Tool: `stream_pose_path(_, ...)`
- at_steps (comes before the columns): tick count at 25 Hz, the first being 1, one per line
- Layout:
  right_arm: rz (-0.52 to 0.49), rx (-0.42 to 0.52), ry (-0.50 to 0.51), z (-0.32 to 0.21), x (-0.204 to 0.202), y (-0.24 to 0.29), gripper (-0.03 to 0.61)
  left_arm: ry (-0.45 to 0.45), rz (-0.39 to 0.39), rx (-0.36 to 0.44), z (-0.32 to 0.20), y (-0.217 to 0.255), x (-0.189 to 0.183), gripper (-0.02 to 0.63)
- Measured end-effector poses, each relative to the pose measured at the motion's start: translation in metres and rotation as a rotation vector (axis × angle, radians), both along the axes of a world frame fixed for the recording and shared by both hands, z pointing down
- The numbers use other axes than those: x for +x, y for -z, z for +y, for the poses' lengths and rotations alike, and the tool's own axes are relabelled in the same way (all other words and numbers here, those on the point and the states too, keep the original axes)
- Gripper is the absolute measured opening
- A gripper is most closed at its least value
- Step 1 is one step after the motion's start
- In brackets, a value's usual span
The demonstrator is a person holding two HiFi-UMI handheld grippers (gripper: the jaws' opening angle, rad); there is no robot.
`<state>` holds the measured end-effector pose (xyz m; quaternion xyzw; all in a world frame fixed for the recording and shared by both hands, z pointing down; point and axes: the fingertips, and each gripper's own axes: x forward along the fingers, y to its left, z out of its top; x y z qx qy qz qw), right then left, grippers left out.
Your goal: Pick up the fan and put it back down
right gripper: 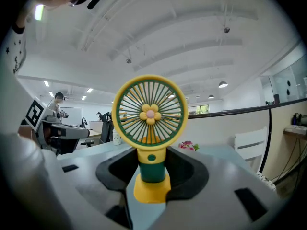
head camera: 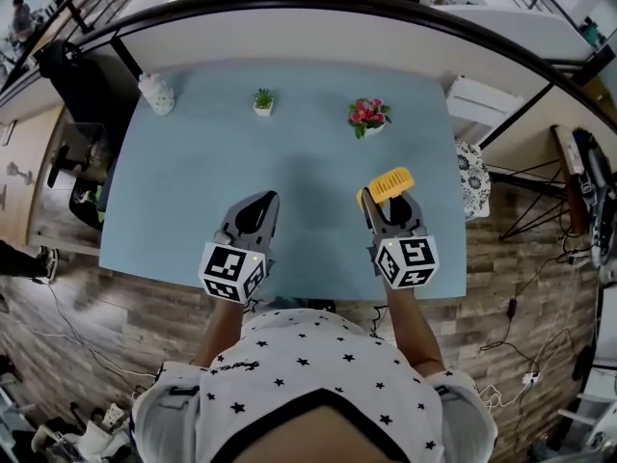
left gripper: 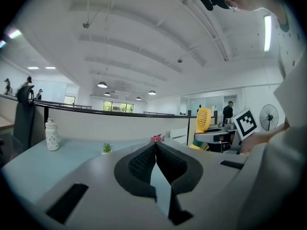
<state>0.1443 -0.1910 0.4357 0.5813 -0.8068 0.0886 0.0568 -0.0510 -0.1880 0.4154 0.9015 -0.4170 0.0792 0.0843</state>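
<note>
The fan point(head camera: 390, 183) is small, with a yellow round grille, a flower hub, a green neck and a yellow base. It stands upright between the jaws of my right gripper point(head camera: 386, 201), over the right part of the blue table point(head camera: 193, 181). In the right gripper view the fan point(right gripper: 151, 123) fills the middle and the right gripper point(right gripper: 151, 163) is shut on its neck and base. Whether the base touches the table I cannot tell. My left gripper point(head camera: 258, 204) hovers beside it to the left, shut and empty; its tips of the left gripper point(left gripper: 156, 145) meet.
Along the table's far edge stand a white jar point(head camera: 157, 93), a small green plant point(head camera: 263, 100) and a pot of pink flowers point(head camera: 368, 115). A white chair point(head camera: 482, 99) stands off the far right corner. Cables lie on the wooden floor to the right.
</note>
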Motion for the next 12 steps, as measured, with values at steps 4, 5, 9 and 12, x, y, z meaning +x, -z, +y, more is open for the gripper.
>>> stream_pose_path(4,0.008,-0.013,0.02,-0.01,-0.005,-0.014,0.175,0.042,-0.012,-0.009,-0.004,-0.003,-0.009,0.028)
stream_pose_path(5,0.009,-0.017,0.024,-0.012,-0.006,-0.017,0.175,0.051,-0.013,-0.01,-0.005,-0.003,-0.011,0.028)
stream_pose_path(9,0.008,-0.034,0.037,-0.019,-0.007,-0.031,0.175,0.071,-0.02,-0.007,-0.009,-0.003,-0.012,0.028)
stream_pose_path(12,0.013,-0.045,0.041,-0.022,-0.007,-0.041,0.175,0.081,-0.028,-0.008,-0.01,-0.003,-0.012,0.028)
